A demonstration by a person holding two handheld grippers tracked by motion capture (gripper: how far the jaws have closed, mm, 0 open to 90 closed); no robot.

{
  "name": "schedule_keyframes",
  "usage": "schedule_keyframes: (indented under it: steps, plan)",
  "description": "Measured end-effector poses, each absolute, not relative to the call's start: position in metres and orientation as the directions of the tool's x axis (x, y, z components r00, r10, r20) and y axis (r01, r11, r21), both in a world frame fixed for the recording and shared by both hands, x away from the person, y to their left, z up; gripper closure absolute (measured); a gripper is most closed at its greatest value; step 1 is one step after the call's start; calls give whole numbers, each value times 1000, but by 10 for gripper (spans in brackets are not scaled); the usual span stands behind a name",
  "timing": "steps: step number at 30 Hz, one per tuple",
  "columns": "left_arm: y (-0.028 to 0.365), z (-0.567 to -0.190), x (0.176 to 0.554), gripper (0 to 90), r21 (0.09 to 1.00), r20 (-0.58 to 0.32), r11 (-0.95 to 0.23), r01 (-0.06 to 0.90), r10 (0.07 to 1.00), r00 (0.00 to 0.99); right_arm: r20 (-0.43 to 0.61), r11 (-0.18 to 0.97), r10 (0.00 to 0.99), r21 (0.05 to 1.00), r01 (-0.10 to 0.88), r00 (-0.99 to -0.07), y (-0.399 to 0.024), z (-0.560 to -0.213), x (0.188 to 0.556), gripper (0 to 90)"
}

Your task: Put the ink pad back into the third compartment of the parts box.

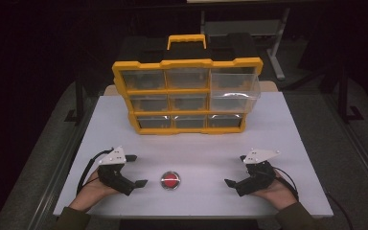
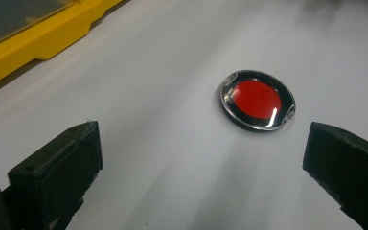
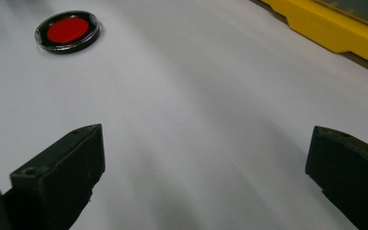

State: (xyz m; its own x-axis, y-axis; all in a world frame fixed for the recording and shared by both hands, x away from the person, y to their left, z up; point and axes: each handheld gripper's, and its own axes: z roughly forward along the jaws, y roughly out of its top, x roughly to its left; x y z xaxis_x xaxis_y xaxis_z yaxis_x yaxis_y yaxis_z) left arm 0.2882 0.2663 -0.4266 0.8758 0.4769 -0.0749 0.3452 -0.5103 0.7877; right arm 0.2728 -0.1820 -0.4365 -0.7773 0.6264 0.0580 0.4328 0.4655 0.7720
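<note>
Claws, left [image 1: 135,170] and right [image 1: 236,169], both released, flank red disc [image 1: 171,181] on bare white table [image 1: 287,143] near its front edge.

Overhead forward-down, gripper views low — sharing red disc [image 1: 171,181]

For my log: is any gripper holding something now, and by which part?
Nothing is held. Both the left gripper and right gripper have open, empty jaws; the red disc lies free on the table.

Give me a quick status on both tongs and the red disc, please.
Left tongs open, empty. Right tongs open, empty. Red disc flat on table between them, untouched. Yellow drawer organizer behind, top-right drawer pulled out; nothing blocking.
</note>
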Motion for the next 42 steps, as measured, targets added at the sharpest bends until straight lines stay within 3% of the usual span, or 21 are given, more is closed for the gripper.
schedule_keyframes:
  steps: [42]
  plan:
    - [244, -422, 299, 0, 781, -106, -518, 349, 440, 892, 60, 444, 629, 791, 422, -775, -184, -437, 268, 0]
